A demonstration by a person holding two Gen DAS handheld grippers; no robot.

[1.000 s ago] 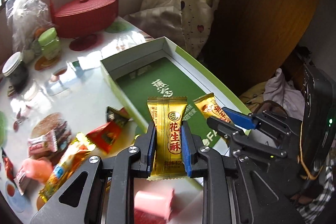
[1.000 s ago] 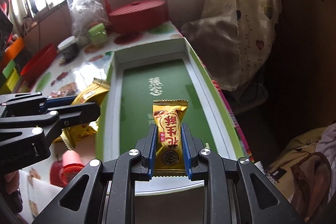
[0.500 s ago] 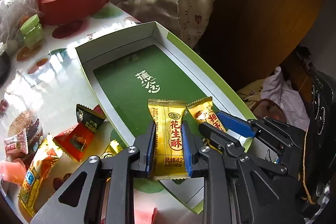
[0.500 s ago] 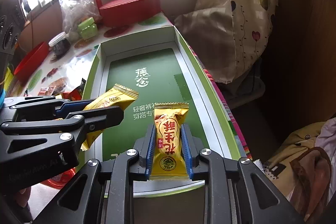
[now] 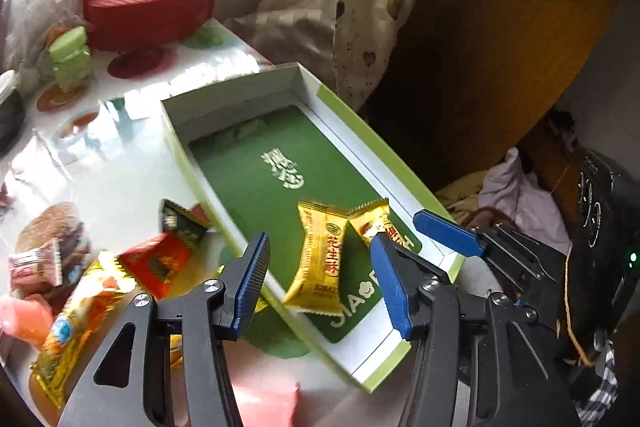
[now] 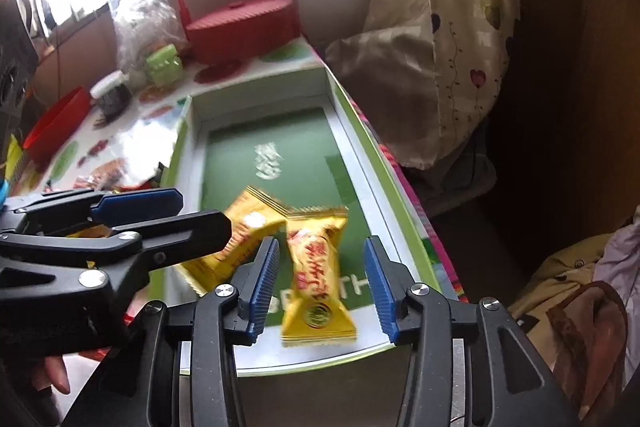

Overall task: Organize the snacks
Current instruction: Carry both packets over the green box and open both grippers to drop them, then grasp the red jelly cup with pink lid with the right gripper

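Green-and-white shallow cardboard box (image 5: 356, 131) holds two gold-wrapped peanut candies at its near end; both claws parted, gripping nothing.

Left gripper (image 5: 318, 283) jaws have just been opening: its gold candy (image 5: 320, 259) sits between the blue pads (image 5: 252, 279), touching neither, tilted over the box's green floor. Right gripper (image 6: 320, 287) jaws have also just been opening: second gold candy (image 6: 316, 275) lies loose between its pads, blurred. The two candies touch at their far crimped ends. Both grippers point steeply down at the near end of the box, left one coming in from the left. Left of the box on the glossy white table (image 5: 120, 163): loose pile of mixed red, orange and pink wrapped snacks (image 5: 100, 275). Far end: red lidded basket with handle (image 5: 148, 11), light green jar (image 5: 72, 59). Fingers (image 6: 54, 375) of a hand show at lower left in the right wrist view.
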